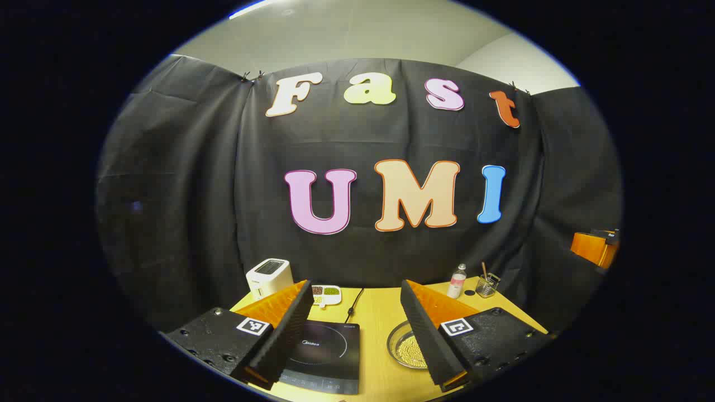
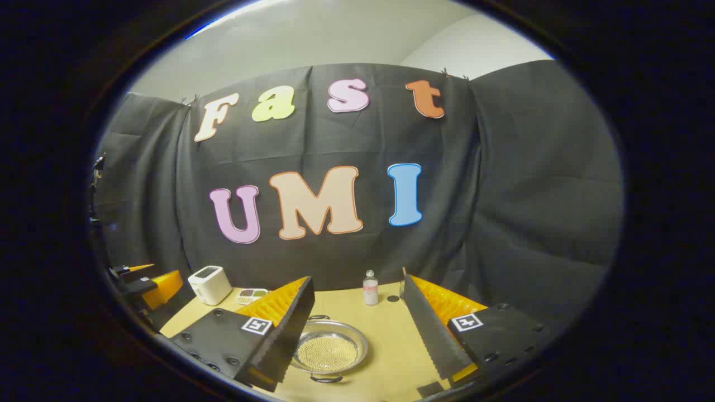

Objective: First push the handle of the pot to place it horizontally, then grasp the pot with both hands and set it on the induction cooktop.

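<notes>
A shallow metal pot (image 2: 329, 352) holding small pale grains sits on the yellow table. One loop handle (image 2: 318, 318) points away from me and the other (image 2: 325, 379) points toward me. In the right gripper view my right gripper (image 2: 357, 279) is open above the table, with the pot low between its fingers and nearer the left one. In the left gripper view the black induction cooktop (image 1: 324, 357) lies between the fingers of my open left gripper (image 1: 356, 287). There the pot (image 1: 403, 347) lies just right of the cooktop, half hidden behind the right finger. Neither gripper touches anything.
At the back left of the table (image 1: 377, 318) stand a white toaster (image 1: 269, 277) and a small dish of seasonings (image 1: 325, 293). The cooktop's cord (image 1: 354, 304) runs back. A small bottle (image 1: 457, 281) and a glass with a stick (image 1: 487, 285) stand at the back right.
</notes>
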`<state>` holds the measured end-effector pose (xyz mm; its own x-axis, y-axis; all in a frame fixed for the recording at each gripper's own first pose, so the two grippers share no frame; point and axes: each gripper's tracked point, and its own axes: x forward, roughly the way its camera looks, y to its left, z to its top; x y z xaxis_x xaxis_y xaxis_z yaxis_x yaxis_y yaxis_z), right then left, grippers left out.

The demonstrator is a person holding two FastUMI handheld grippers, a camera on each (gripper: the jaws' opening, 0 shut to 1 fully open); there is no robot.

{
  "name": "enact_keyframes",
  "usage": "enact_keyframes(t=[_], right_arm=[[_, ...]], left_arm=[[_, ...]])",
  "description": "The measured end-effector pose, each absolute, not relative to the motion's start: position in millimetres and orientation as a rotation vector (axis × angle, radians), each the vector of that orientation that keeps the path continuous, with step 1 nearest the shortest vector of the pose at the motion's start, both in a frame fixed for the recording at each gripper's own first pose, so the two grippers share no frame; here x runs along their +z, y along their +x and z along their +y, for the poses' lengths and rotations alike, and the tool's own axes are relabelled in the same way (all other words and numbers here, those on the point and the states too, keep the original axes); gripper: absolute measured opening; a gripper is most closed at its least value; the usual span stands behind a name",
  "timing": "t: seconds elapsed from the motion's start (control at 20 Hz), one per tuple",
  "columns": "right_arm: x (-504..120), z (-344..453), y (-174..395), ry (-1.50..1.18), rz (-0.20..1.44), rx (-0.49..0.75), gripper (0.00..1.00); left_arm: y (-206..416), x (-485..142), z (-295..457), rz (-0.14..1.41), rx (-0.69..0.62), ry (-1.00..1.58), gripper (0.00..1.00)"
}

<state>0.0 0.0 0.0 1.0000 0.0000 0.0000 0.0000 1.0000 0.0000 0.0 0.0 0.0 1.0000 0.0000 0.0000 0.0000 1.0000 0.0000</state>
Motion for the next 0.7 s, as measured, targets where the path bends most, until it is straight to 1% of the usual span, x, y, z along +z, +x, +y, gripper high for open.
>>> enact_keyframes(t=[0.35,0.4,0.6,0.65,0.7], right_arm=[[-9.2,-1.8,3.4,-0.009,0.023,0.006,0.94],[-9.3,-1.5,4.9,-0.01,0.026,0.006,0.94],[-13.5,0.5,8.6,-0.01,0.034,0.015,0.94],[-14.3,1.8,10.1,-0.01,0.037,0.018,0.94],[-15.2,3.4,10.4,-0.011,0.041,0.022,0.94]], left_arm=[[-2.5,-6.7,1.3,0.01,0.012,0.02,0.92],[-3.3,-7.2,1.2,0.013,0.014,0.019,0.96],[-4.2,-8.6,5.4,0.014,0.025,0.009,0.96],[-4.9,-10.0,5.8,0.015,0.026,0.008,0.92],[-5.0,-10.1,6.6,0.015,0.026,0.009,0.92]])
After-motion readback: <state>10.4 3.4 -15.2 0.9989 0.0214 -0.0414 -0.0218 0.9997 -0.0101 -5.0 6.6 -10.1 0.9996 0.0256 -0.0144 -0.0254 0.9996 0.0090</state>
